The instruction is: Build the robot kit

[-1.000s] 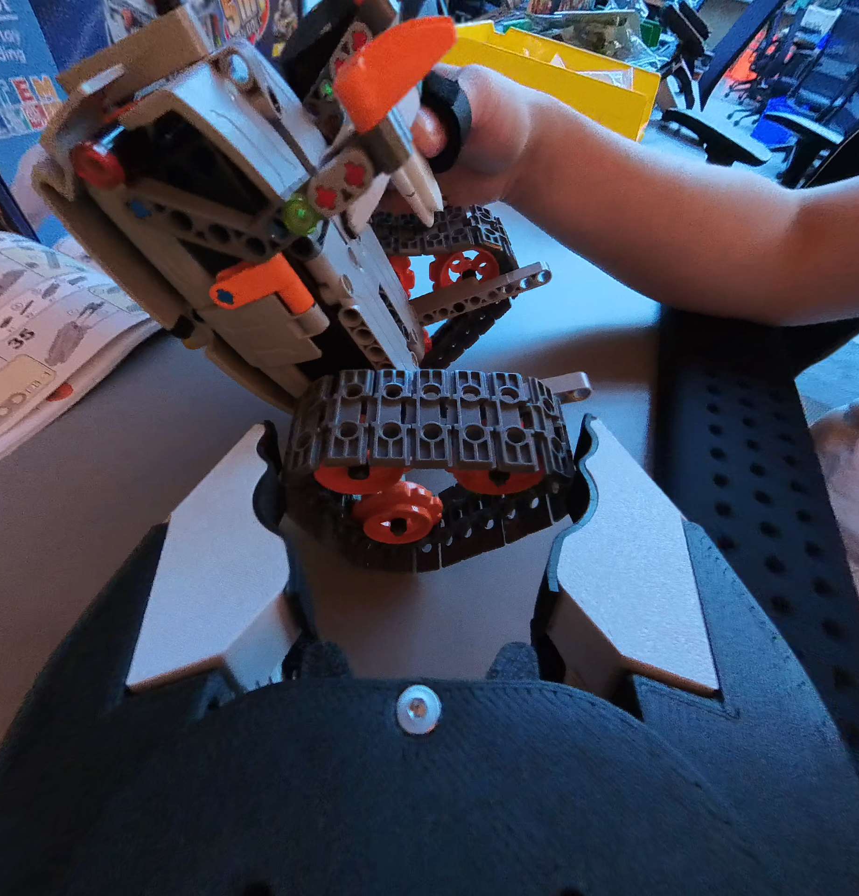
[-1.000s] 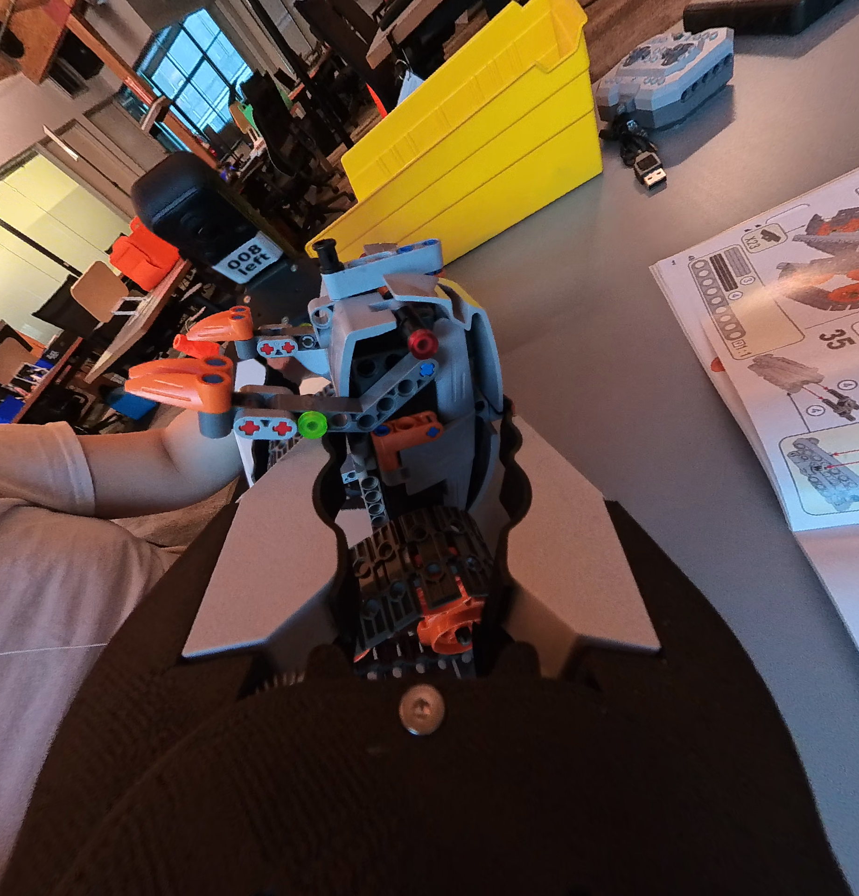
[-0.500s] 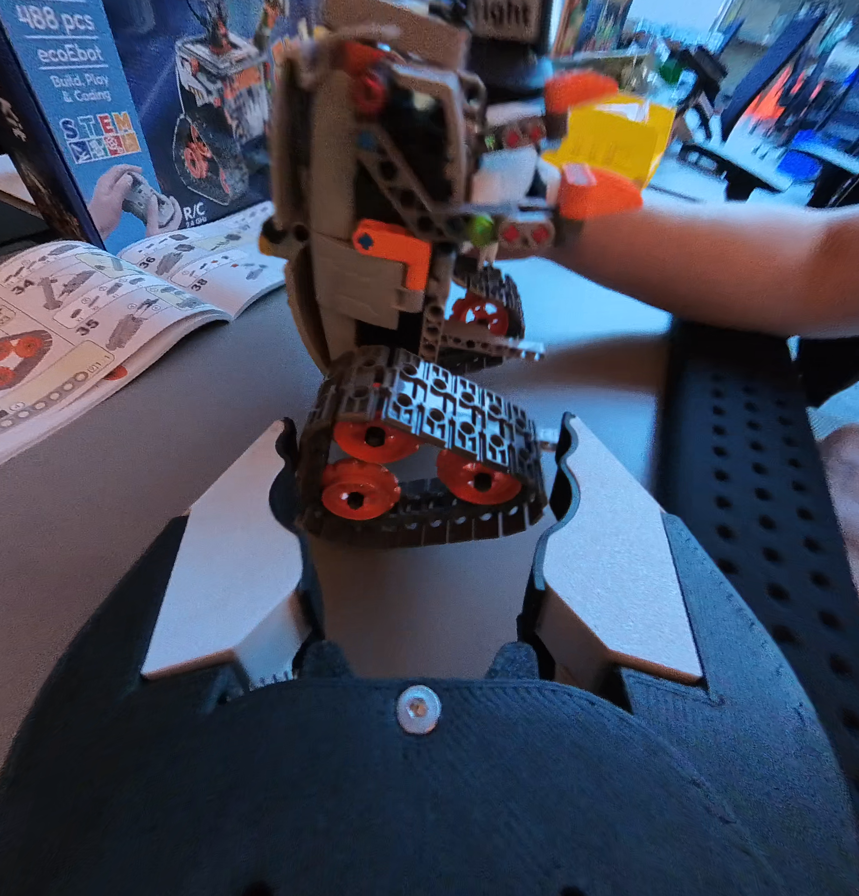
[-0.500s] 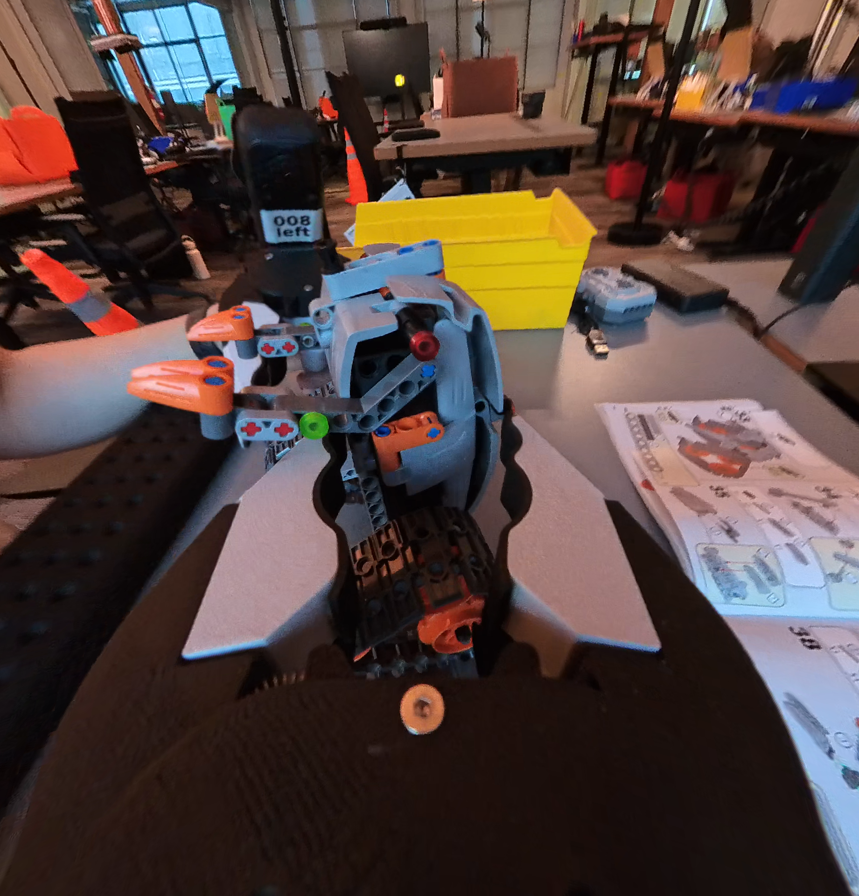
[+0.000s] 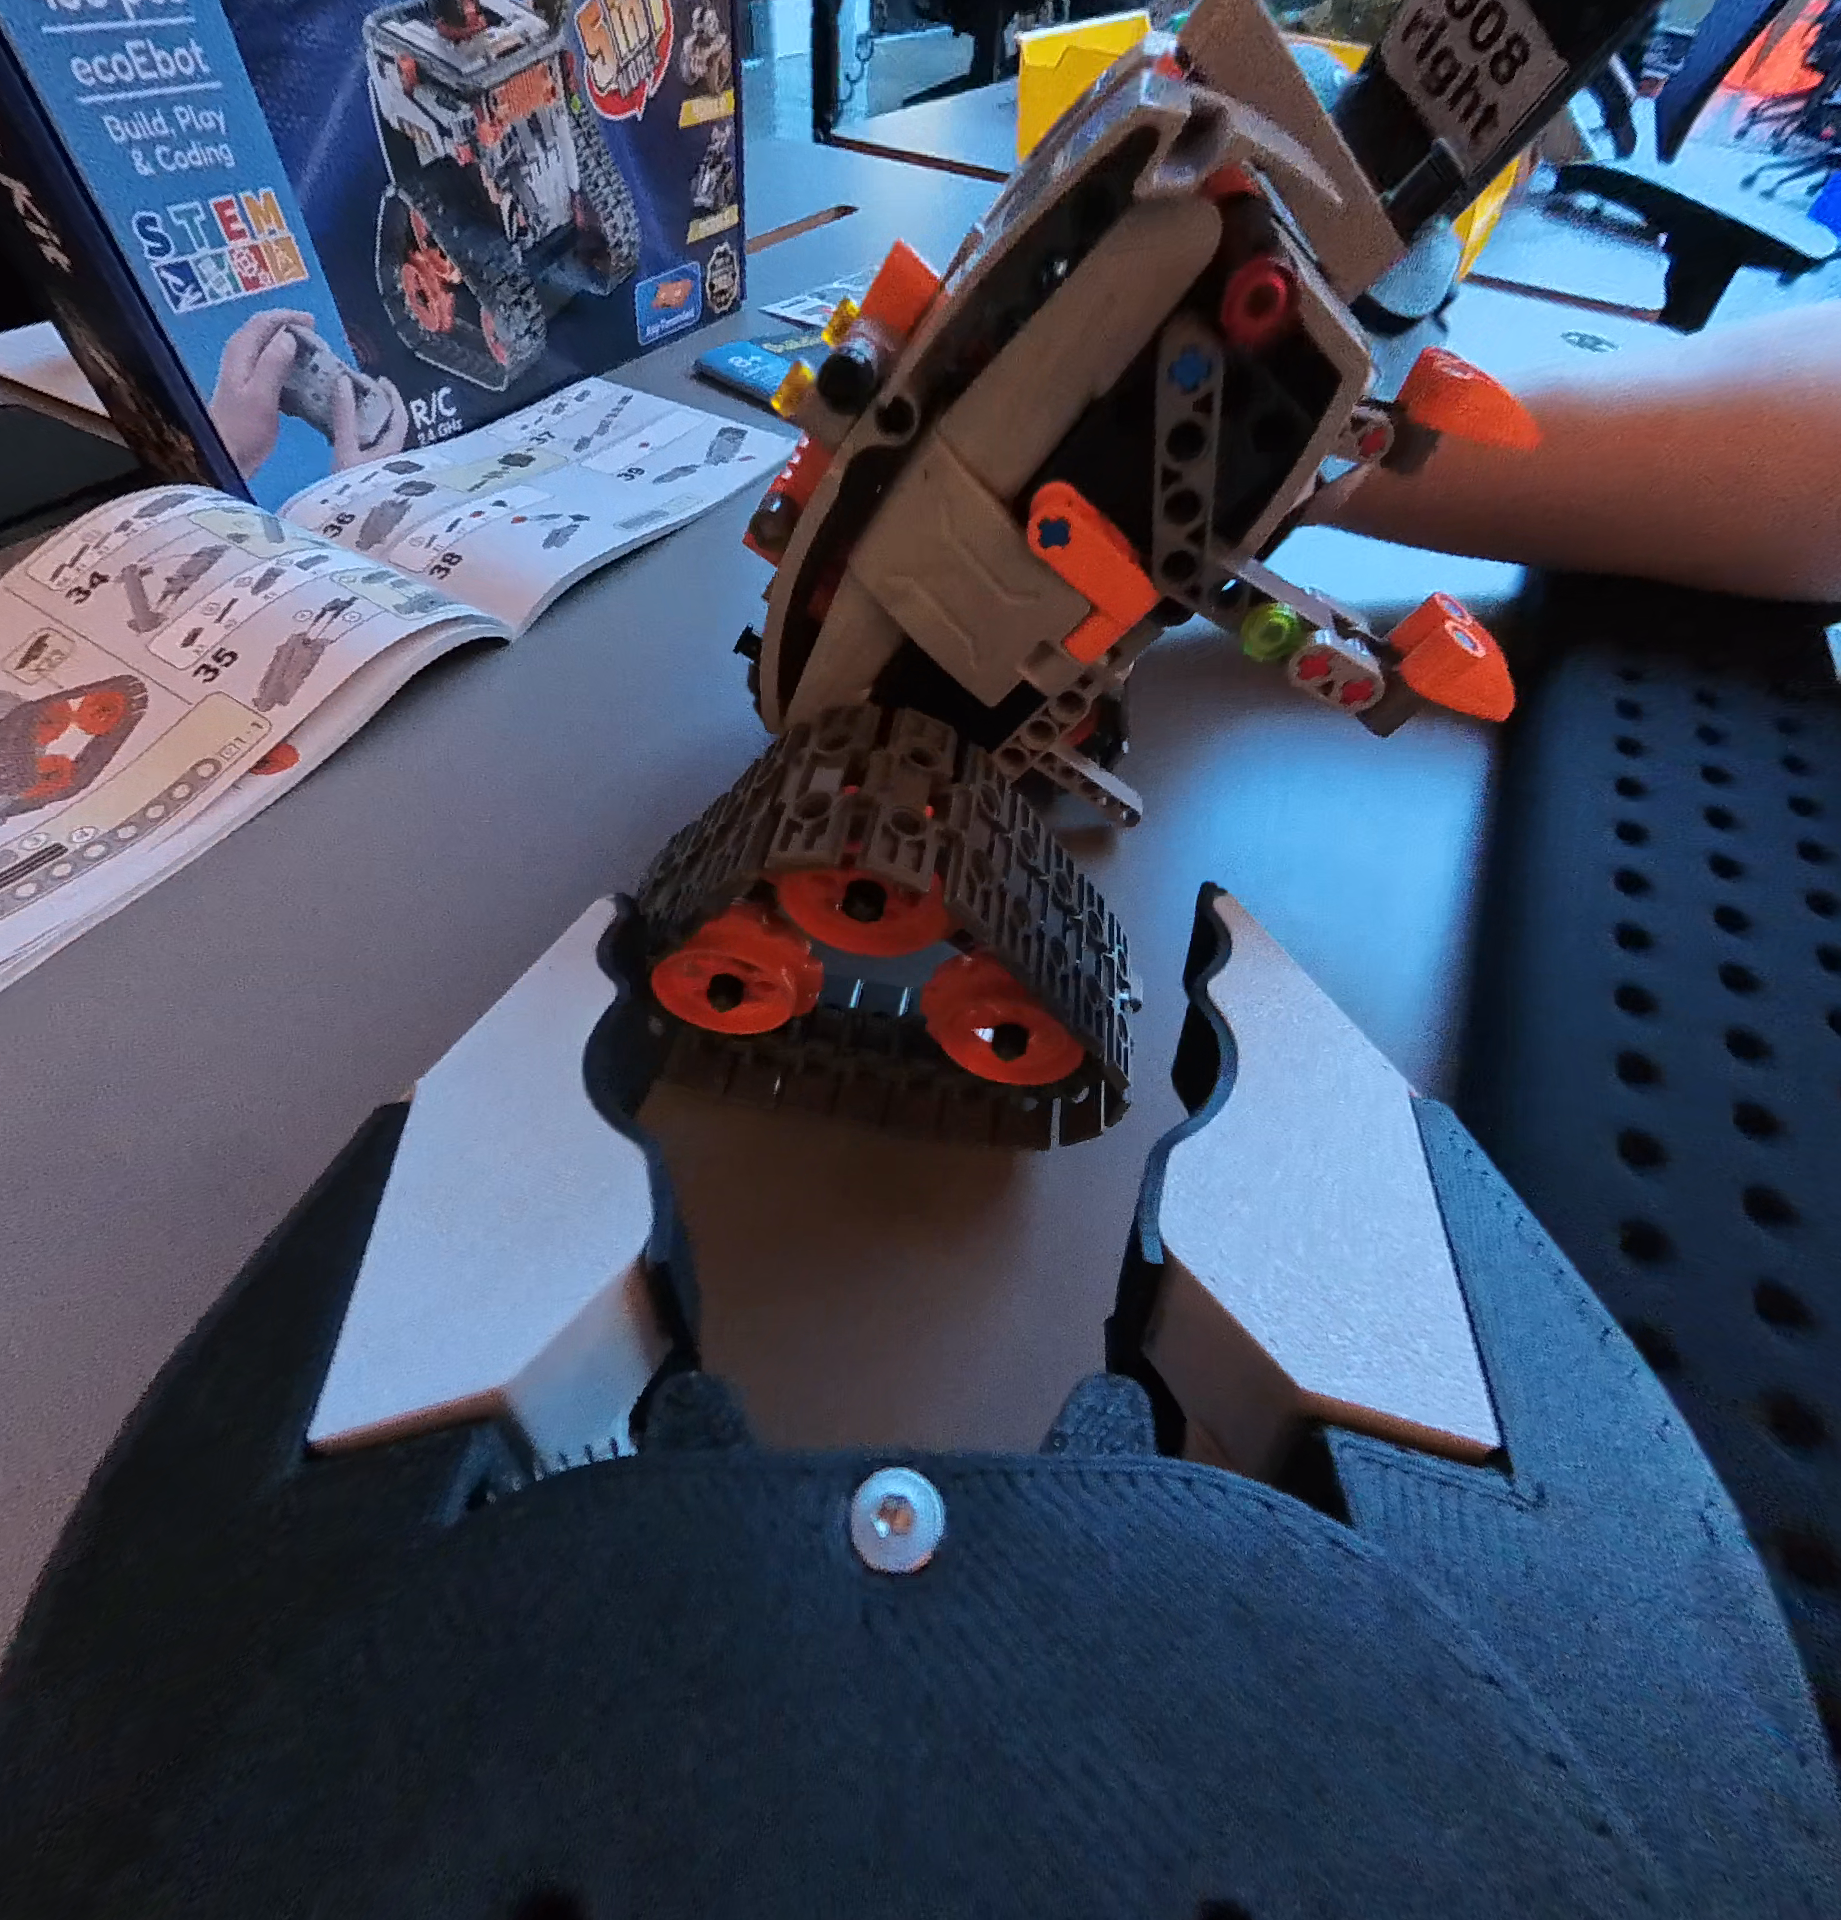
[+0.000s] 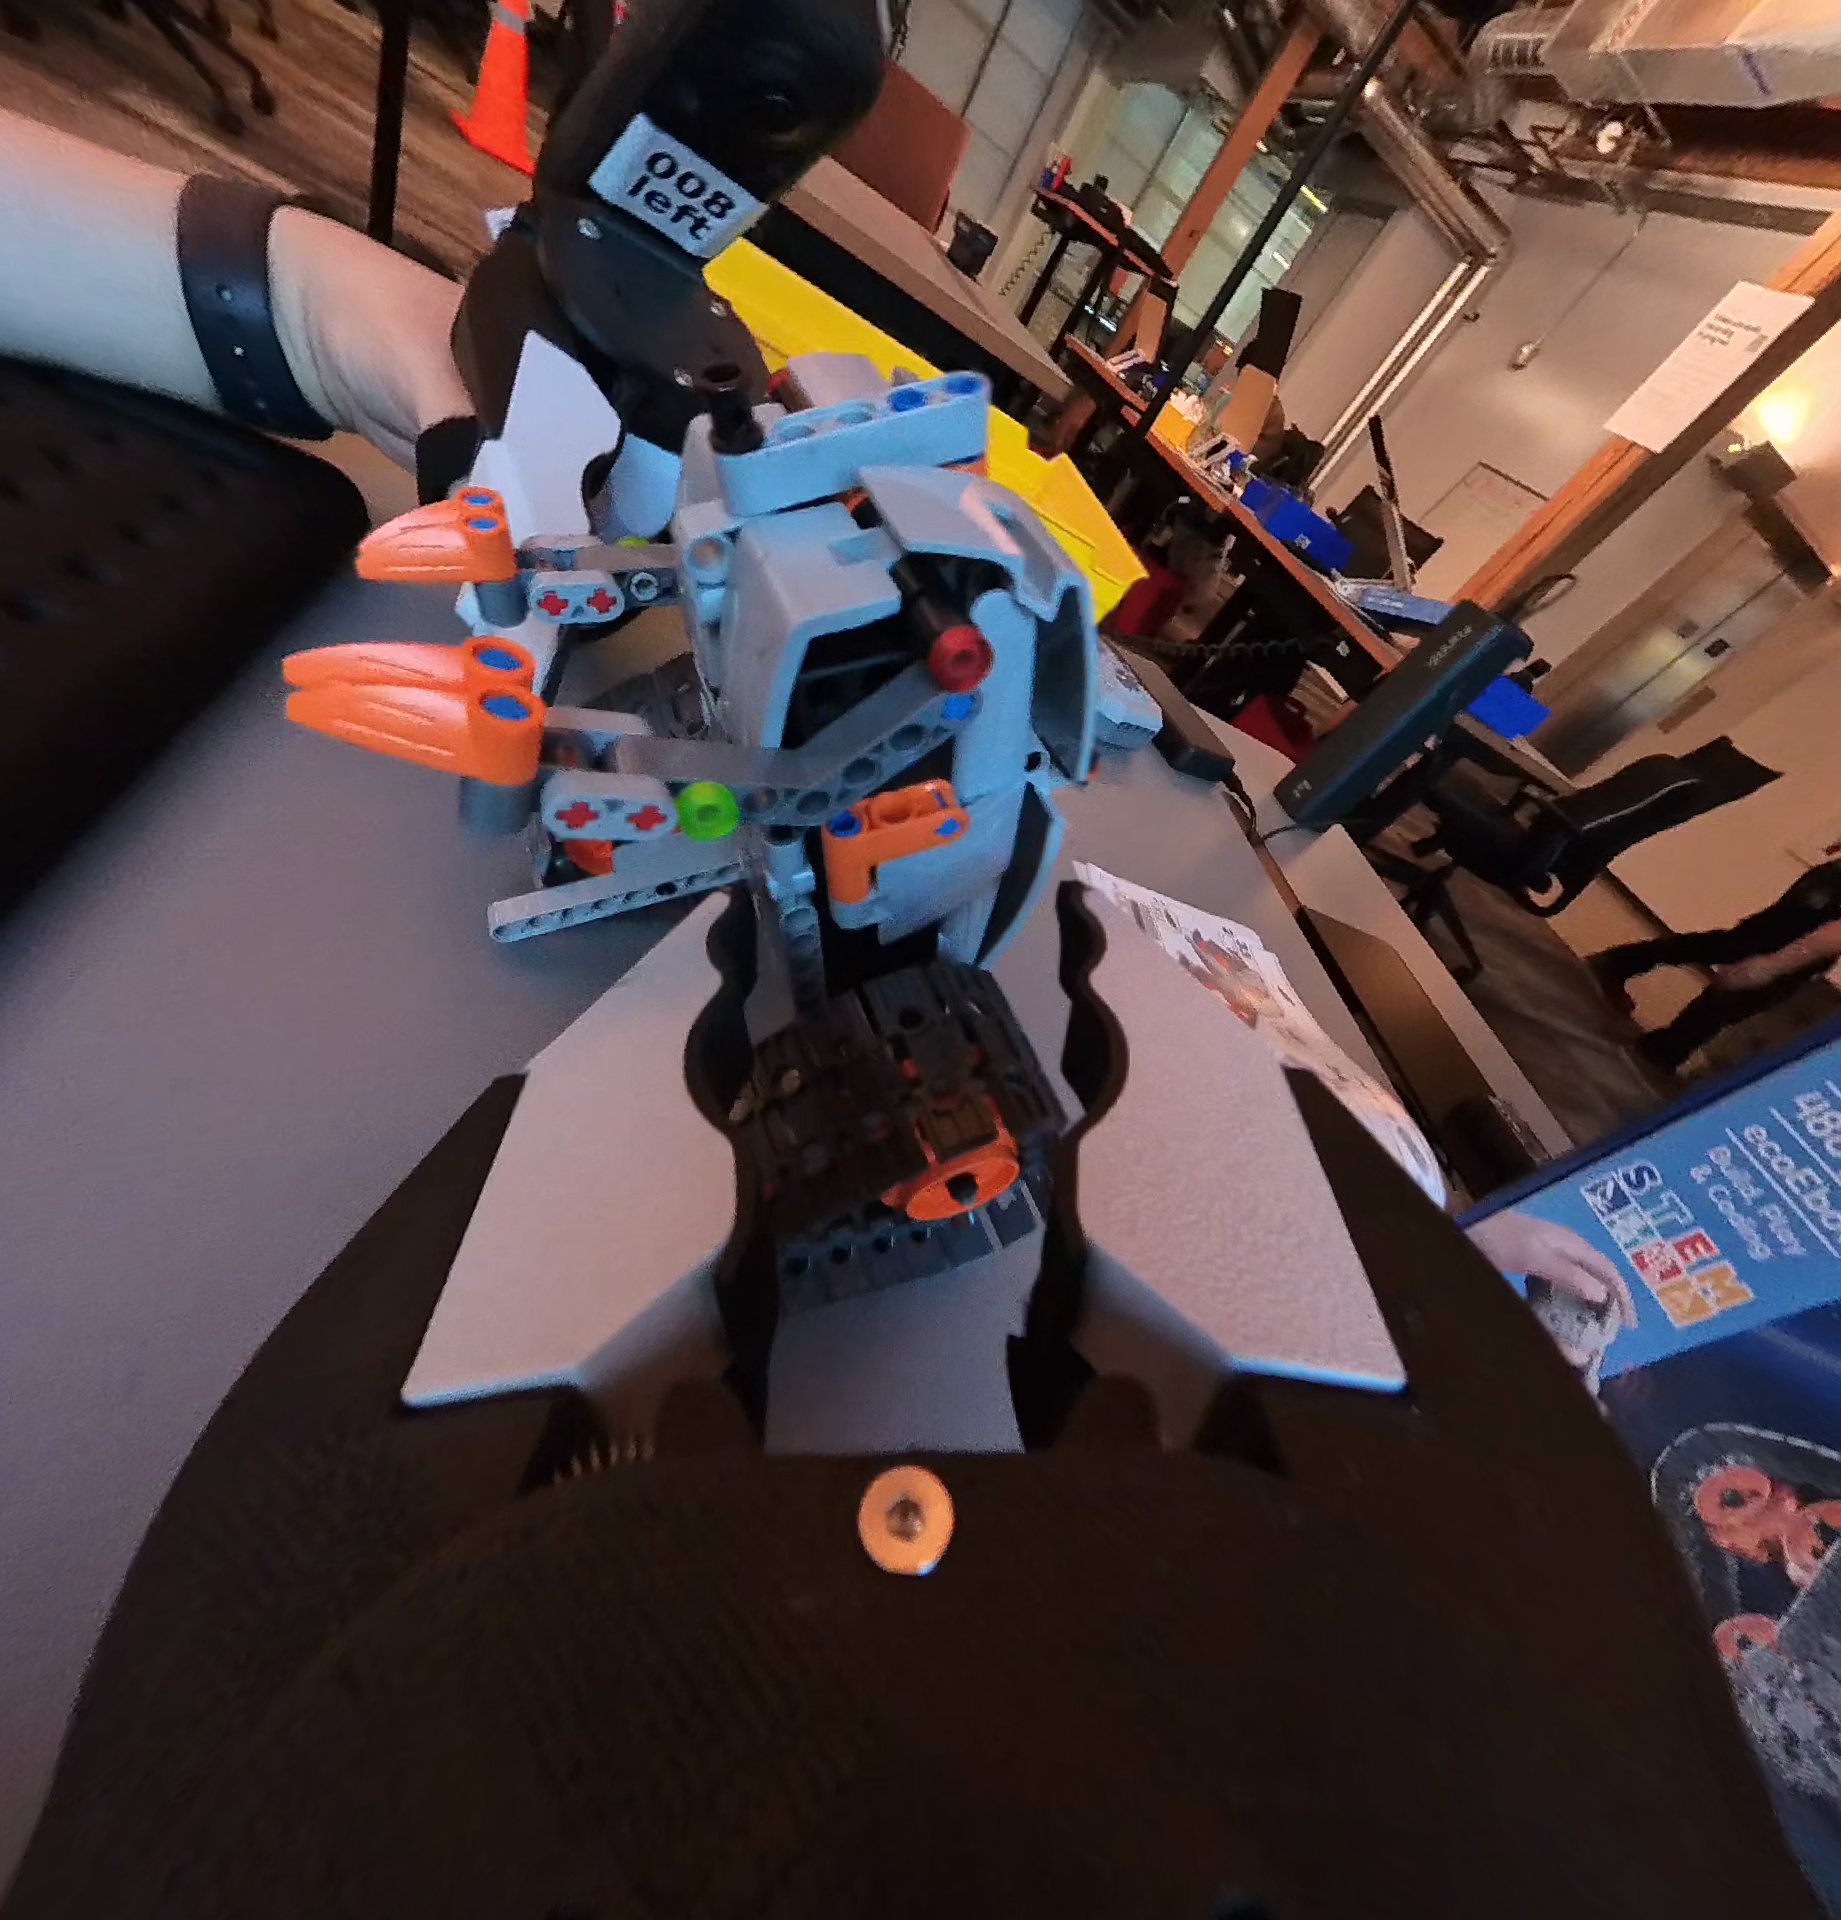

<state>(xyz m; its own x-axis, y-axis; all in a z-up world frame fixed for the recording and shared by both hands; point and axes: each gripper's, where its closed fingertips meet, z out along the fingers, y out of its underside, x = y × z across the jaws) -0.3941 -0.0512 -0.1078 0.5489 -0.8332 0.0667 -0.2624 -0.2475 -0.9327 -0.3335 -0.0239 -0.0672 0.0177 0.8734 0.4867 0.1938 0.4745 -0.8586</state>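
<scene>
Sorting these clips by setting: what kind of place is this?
Probably a shared workshop or maker lab: long cluttered workbenches behind, a yellow parts bin, and a toy robot beside its instruction booklet.

Toy robot (image 5: 1061,499): far track hidden behind body. Box (image 5: 355,208) & booklet (image 5: 168,644) cut off at left edge. Right gripper (image 6: 900,1049) pads' contact w/ track unclear.

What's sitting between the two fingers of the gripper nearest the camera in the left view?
In the left wrist view, the toy robot's track unit, dark links over three orange wheels, sits between the left gripper's fingers, which stand apart.
</scene>
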